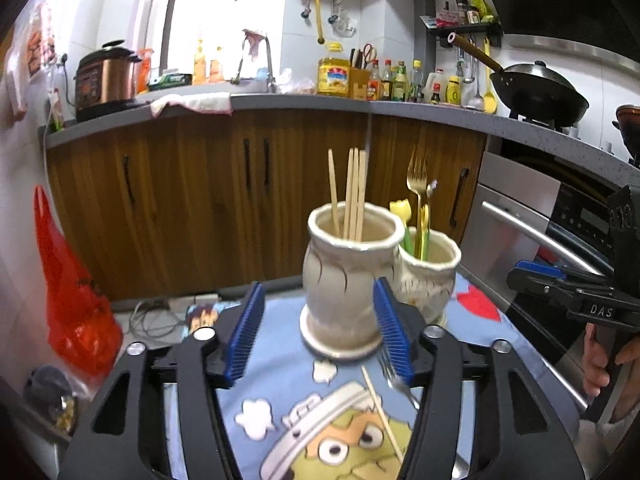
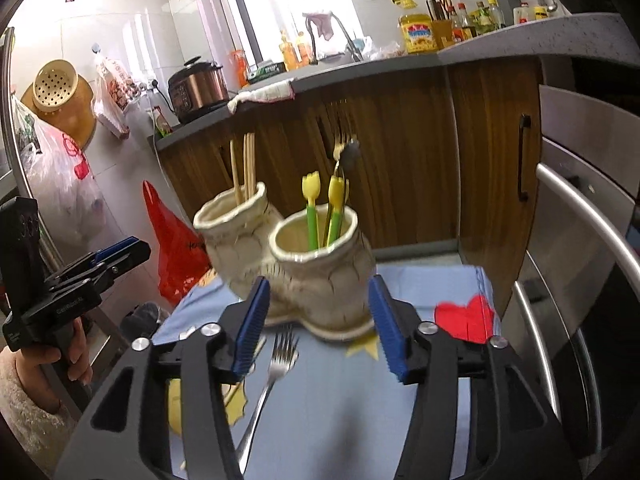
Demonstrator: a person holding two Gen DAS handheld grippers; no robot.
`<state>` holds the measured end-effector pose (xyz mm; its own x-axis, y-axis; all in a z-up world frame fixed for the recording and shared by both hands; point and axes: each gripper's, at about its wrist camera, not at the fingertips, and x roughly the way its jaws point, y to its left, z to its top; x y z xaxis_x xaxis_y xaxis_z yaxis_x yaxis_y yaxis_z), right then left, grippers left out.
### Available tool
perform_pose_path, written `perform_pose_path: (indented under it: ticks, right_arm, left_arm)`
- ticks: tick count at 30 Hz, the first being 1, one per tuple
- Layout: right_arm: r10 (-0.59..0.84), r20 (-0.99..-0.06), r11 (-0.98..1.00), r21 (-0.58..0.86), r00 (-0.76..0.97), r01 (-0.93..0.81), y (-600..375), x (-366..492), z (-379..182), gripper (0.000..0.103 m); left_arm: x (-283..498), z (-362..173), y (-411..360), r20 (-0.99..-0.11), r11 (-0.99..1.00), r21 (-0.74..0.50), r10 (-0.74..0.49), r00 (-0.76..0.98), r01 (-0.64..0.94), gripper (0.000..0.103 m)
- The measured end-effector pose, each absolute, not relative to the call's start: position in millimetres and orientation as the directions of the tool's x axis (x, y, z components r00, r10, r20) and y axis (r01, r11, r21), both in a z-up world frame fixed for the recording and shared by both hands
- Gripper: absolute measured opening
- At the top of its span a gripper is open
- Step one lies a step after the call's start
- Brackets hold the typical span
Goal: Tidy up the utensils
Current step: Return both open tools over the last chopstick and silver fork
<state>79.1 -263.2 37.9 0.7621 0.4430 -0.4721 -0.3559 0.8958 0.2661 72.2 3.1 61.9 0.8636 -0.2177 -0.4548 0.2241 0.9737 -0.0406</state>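
Observation:
Two cream ceramic holders stand side by side on a blue cartoon cloth (image 1: 280,392). The taller holder (image 1: 346,276) holds several wooden chopsticks (image 1: 354,192). The shorter holder (image 2: 320,276) holds a gold fork (image 1: 418,200) and yellow-green tulip utensils (image 2: 312,212). A silver fork (image 2: 276,364) and a loose chopstick (image 1: 380,412) lie on the cloth in front of the holders. My left gripper (image 1: 320,332) is open and empty just before the taller holder. My right gripper (image 2: 316,328) is open and empty over the silver fork, before the shorter holder.
Wooden cabinets (image 1: 200,200) and a grey counter (image 1: 304,102) with bottles, a rice cooker (image 1: 104,80) and a wok (image 1: 540,92) stand behind. A steel oven (image 1: 540,232) is at the right. A red bag (image 1: 76,288) hangs at the left.

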Motion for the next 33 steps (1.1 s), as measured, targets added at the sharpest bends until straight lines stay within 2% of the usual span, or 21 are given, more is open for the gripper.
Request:
perform_pose_path:
  ticks: [2, 8, 13, 18, 30, 32, 33]
  right_arm:
    - [0.441, -0.497, 0.897, 0.262, 0.748, -0.355, -259.7, 76.2, 33.0, 0.056]
    - [0.437, -0.561, 0.898, 0.238, 0.703, -0.369, -247.9, 66.4, 13.1, 0.060]
    - [0.428, -0.603, 0.901, 0.224, 0.674, -0.372, -242.1, 63.5, -5.0, 0.064]
    - [0.421, -0.643, 0.900, 0.211, 0.639, -0.380, -231.4, 63.0, -19.5, 0.070]
    - [0.436, -0.710, 0.881, 0.211, 0.552, -0.424, -195.3, 70.2, -44.4, 0.069]
    - [0.440, -0.721, 0.875, 0.209, 0.536, -0.437, -187.6, 72.7, -46.8, 0.065]
    - [0.436, -0.725, 0.874, 0.202, 0.533, -0.442, -183.6, 73.6, -47.7, 0.058]
  left_arm:
    - [65.0, 54.1, 3.8, -0.480, 0.973, -0.049, -0.220, 0.849, 0.224, 0.066]
    - [53.7, 30.7, 4.6, -0.555, 0.978, -0.045, -0.194, 0.809, 0.203, 0.070]
    - [48.0, 18.2, 7.9, -0.587, 0.983, -0.039, -0.168, 0.792, 0.180, 0.077]
    - [47.0, 7.4, 10.5, -0.612, 0.985, -0.035, -0.154, 0.776, 0.168, 0.079]
    - [46.7, -15.9, 16.1, -0.667, 0.984, -0.041, -0.158, 0.728, 0.176, 0.079]
    - [47.3, -21.4, 16.6, -0.683, 0.984, -0.043, -0.156, 0.714, 0.174, 0.079]
    - [47.2, -22.7, 17.1, -0.684, 0.984, -0.047, -0.158, 0.712, 0.173, 0.079]
